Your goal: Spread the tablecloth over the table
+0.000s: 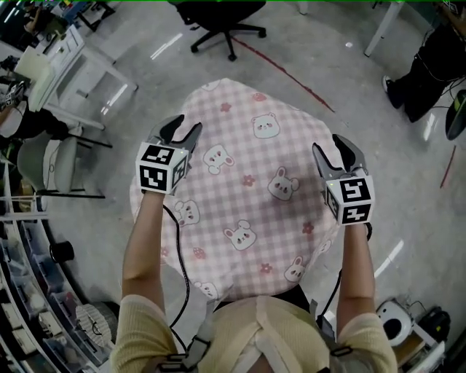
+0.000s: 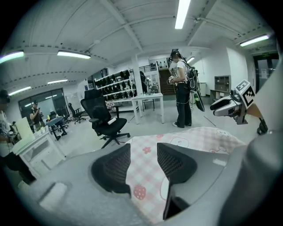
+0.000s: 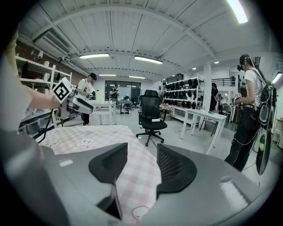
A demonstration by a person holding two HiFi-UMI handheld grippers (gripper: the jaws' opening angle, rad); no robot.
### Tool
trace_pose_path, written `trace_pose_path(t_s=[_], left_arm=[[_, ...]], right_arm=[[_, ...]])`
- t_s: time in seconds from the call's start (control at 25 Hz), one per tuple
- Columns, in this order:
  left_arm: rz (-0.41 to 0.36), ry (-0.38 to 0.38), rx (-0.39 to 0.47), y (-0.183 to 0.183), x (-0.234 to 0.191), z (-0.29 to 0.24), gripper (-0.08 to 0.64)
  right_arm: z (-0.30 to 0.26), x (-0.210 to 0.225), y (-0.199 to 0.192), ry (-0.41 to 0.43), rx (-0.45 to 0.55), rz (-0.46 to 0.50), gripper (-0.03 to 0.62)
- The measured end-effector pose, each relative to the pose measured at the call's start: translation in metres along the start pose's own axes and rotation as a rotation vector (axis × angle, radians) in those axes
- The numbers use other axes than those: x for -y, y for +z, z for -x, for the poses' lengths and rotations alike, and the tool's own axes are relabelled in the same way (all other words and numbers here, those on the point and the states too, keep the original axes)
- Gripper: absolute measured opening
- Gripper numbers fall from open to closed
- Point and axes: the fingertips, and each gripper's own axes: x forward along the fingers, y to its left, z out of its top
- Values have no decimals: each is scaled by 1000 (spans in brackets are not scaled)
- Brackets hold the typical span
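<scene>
The pink-checked tablecloth (image 1: 247, 167), printed w/ bears, bunnies and small flowers, lies over the counter in front of the person. It covers the top fully, so the counter itself is hidden, and its edges hang down at the near and left sides.

The left gripper (image 1: 180, 130) hovers at the cloth's left edge, approx. level with the right gripper (image 1: 330, 149) at the right edge, and the two are well apart. Each carries its marker cube, left (image 1: 162, 167) and right (image 1: 349, 198).

In the left gripper view the left gripper (image 2: 143, 152) is released: jaws apart, nothing clamped, only the tablecloth (image 2: 194, 137) showing through the gap below. The right gripper (image 2: 230, 105) shows across the cloth at the far right.

The right gripper view reads the same. The right gripper (image 3: 142, 163) has its jaws spread, w/ the tablecloth (image 3: 88, 134) seen between them and not pinched, and the left gripper (image 3: 75, 105) is opposite. Whether either gripper touches the cloth can't be told.

Beyond the counter a black office chair (image 1: 218, 18) stands on the grey floor (image 1: 408, 189) — also seen in the gripper views (image 2: 104, 119) (image 3: 151, 114). Another person (image 2: 181, 88) (image 3: 250, 110) w/ headgear stands near white desks (image 3: 208, 117).
</scene>
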Motion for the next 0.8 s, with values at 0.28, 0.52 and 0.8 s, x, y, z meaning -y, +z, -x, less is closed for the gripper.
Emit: trace_pose_path(t_s=[0.28,0.52,0.8], left_arm=[[68,96,80,2,2,82,87],[79,91,59,-20,18,133,71],[135,96,90,-32,30,183,67]], right_arm=[[43,-37,15,0,20,-26,88],[68,-71,20,4,45,-24,15],[102,-104,35,11,79,-18,5]])
